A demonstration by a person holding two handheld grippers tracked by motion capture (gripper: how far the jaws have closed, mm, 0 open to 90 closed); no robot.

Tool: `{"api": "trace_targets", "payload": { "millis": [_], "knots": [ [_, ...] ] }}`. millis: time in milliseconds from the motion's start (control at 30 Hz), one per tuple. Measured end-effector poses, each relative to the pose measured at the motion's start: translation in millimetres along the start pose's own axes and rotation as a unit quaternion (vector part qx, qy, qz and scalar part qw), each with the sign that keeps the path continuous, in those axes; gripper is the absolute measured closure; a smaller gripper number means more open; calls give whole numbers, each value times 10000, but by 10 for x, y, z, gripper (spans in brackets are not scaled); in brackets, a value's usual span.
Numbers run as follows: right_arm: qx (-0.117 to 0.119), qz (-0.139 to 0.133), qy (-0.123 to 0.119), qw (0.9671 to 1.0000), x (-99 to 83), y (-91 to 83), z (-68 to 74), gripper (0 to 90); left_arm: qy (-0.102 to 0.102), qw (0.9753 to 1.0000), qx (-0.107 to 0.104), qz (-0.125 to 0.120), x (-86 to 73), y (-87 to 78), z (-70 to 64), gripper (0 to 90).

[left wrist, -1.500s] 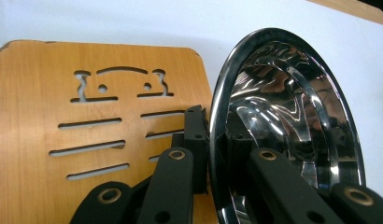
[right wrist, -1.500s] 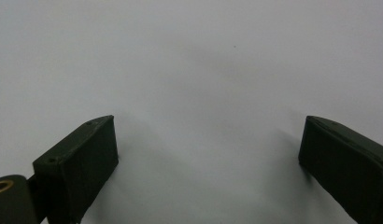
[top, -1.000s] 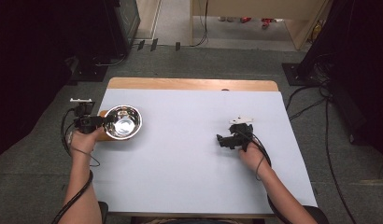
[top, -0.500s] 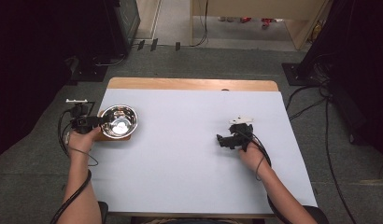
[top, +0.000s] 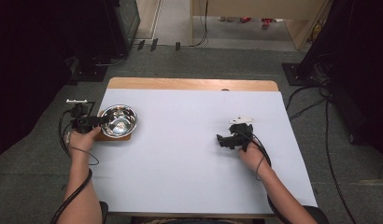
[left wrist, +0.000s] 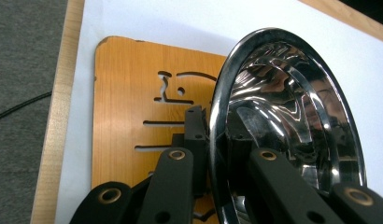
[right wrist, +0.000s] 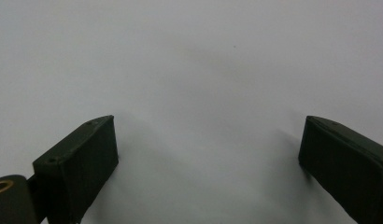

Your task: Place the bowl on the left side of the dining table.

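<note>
Gripping the steel bowl (top: pixel 118 121) by its near rim, the left gripper (top: pixel 97 120) has one jaw inside the bowl and the other outside, so the thin metal edge is pinched between them; the left gripper view makes this plain, with the polished rim (left wrist: pixel 217 140) running up between the two black jaws. The bowl sits at the left edge of the table (top: pixel 189 154), over a wooden board (left wrist: pixel 129 107) with cut-out shapes, and from the high view it seems to rest on that board or hang just above it; which one cannot be told. Holding by the rim is likely the only hold the tongs can get on so wide a round thing, and it leaves the bowl free to be set flat on the board.

The right gripper (top: pixel 227 140) lies well apart, low over the bare white tabletop on the right side, its jaws spread wide with nothing between them. It appears to be parked out of the way while the left hand (top: pixel 81 138) does the work.
</note>
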State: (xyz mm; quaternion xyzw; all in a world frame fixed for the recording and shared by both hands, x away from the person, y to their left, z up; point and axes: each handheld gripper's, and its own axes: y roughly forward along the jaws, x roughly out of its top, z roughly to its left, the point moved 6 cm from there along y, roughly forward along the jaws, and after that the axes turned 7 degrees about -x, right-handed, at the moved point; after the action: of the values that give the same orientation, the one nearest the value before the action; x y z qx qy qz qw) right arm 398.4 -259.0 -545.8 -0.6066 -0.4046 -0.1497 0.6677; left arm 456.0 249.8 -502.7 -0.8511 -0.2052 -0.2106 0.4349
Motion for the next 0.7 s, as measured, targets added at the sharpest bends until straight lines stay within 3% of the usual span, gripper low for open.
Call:
{"api": "trace_targets", "payload": {
  "millis": [100,367,700],
  "knots": [
    [1,-1,0,10000,0,0,0,44,-111,9999,-14,-67,4,-4,49,846],
    [1,-2,10,10000,1,0,2,44,-114,9997,20,-214,20,-39,139,842],
    [0,-1,9,10000,1,0,1,44,-39,9993,229,-279,11,-45,199,828]
  ]
}}
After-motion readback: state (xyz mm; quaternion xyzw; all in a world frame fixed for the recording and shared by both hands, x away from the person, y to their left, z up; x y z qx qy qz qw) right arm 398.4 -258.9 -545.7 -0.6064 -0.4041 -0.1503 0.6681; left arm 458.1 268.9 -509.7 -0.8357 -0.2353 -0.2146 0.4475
